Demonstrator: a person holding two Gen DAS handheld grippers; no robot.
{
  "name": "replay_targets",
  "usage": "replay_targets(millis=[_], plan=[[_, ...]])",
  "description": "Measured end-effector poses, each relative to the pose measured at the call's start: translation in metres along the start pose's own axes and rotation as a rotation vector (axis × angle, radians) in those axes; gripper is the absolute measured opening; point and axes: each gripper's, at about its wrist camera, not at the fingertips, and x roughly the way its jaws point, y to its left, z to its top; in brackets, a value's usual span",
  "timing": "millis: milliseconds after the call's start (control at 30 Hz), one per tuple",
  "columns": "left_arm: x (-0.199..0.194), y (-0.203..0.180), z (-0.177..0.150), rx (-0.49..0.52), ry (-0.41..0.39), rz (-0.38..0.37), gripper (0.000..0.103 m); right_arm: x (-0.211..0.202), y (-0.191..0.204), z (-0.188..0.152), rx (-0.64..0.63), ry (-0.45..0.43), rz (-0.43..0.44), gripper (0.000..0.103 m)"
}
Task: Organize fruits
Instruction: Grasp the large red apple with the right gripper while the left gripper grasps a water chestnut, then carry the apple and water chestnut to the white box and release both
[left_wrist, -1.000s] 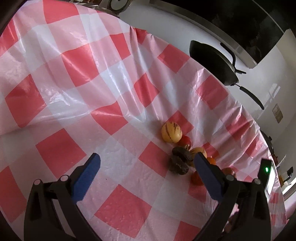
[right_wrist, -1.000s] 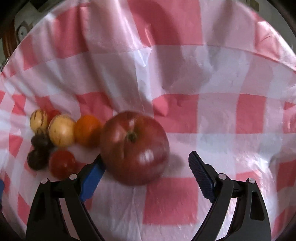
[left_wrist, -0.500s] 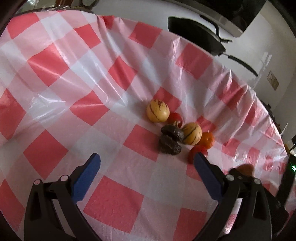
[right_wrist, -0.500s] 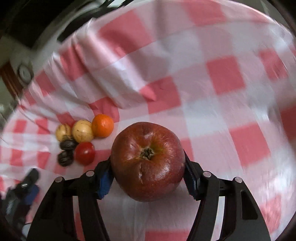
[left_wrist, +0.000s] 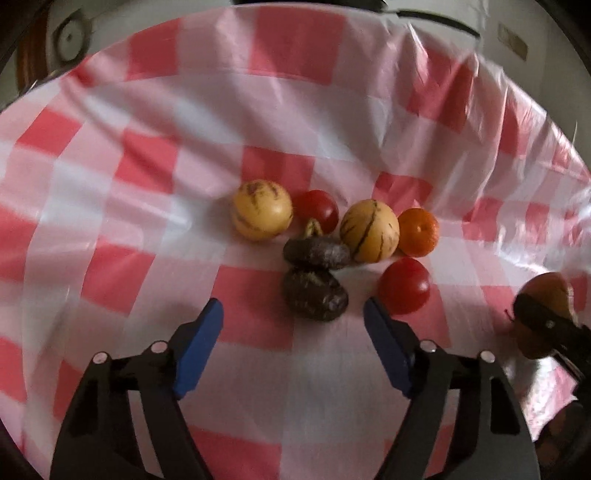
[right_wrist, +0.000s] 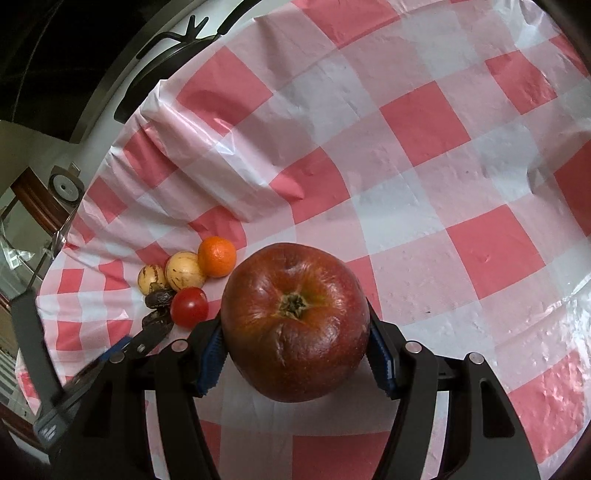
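Between the right gripper's pads: a big dark red apple (right_wrist: 295, 326), gripped at its two sides by the blue pads, one on the left (right_wrist: 209, 363) and one on the right
Apple's pointing: its brown, dried blossom end faces the right wrist camera; the core axis runs roughly along the fingers, toward the lens
Apple's place: above the red and white checked tablecloth (right_wrist: 424, 192), to the right of the fruit cluster and apart from it
Right gripper (right_wrist: 295, 365): closed on the apple, jaws partly spread by its width
Left gripper (left_wrist: 293, 332): jaws have just been closing and stand about half apart; the nearer dark fruit sits just ahead of the tips and nothing is pressed by the pads
Nearer dark wrinkled fruit (left_wrist: 314, 294): long axis across the left view, lying on the cloth
Farther dark wrinkled fruit (left_wrist: 317, 252): also lies crosswise, touching the nearer one
Striped yellow fruits: one at the left (left_wrist: 262, 209), one at the right (left_wrist: 369, 230)
Tomatoes: one behind (left_wrist: 317, 209), one in front at the right (left_wrist: 405, 290)
Small orange citrus (left_wrist: 418, 232): at the right end, touching the right striped fruit
Black pan (right_wrist: 162, 55): beyond the cloth's far edge
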Motion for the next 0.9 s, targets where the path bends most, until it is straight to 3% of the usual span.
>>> replay_targets(millis=[133,233,467,667,767,833,900], plan=[[0.015,-0.001,0.007,0.017,0.045,-0.025,0.062,0.004,0.001,0.001,-0.002,0.003,-0.002,0.064],[0.014,-0.003,0.006,0.05,0.039,-0.027,0.039,0.005,0.002,0.001,-0.008,0.002,-0.005,0.064],[-0.029,0.004,-0.011,-0.013,-0.076,-0.032,0.039,0.003,0.005,-0.003,-0.033,-0.011,-0.006,0.064],[-0.095,0.005,-0.06,-0.098,-0.226,-0.011,0.039,0.002,0.002,-0.002,-0.022,-0.015,0.002,0.064],[-0.1,0.006,-0.083,-0.137,-0.206,-0.037,0.039,0.003,0.002,-0.002,-0.024,-0.014,0.003,0.064],[-0.094,0.011,-0.079,-0.164,-0.167,-0.085,0.039,0.002,0.002,-0.002,-0.028,-0.015,0.003,0.064],[-0.098,0.012,-0.079,-0.169,-0.18,-0.096,0.039,0.002,0.003,-0.002,-0.035,-0.018,-0.002,0.064]])
